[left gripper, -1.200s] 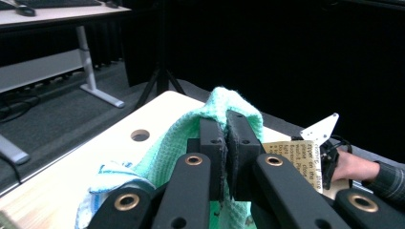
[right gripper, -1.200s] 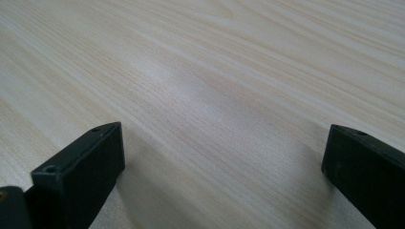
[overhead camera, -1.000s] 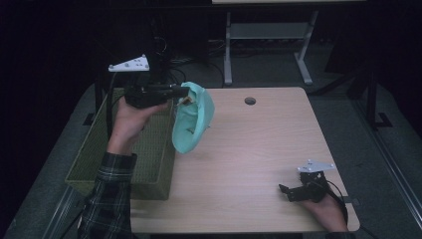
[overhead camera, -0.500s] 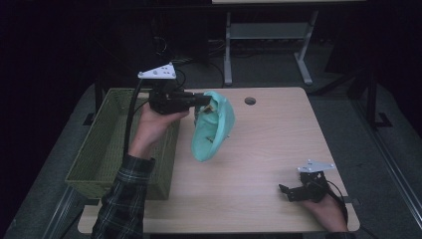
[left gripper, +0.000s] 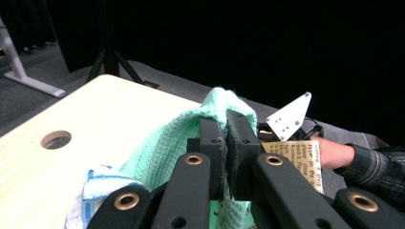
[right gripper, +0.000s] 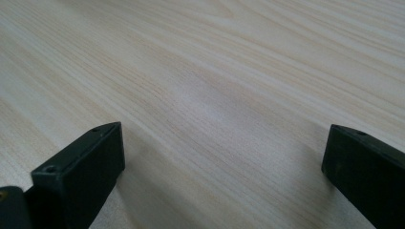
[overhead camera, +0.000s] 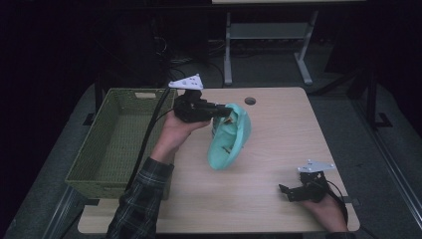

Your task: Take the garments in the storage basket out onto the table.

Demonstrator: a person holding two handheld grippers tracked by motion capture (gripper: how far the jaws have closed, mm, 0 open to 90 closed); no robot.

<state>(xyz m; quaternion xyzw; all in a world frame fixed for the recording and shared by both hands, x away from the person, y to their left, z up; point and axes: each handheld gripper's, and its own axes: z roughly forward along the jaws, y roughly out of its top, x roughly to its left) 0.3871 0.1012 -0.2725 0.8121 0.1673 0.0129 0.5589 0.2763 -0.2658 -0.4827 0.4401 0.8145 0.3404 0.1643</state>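
Hanging over the table point(overhead camera: 278, 149), a green cloth point(overhead camera: 229, 139) was pinched at its top edge by the clenched left claw point(overhead camera: 223, 113), just right of the basket point(overhead camera: 114, 144). Well apart, near the table's front right corner, the right claw point(overhead camera: 288, 191) rested released, its jaws spread wide over bare wood.

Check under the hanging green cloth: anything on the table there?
Only bare table shows below the green cloth held by the left tool. The patch right behind its folds is hidden.
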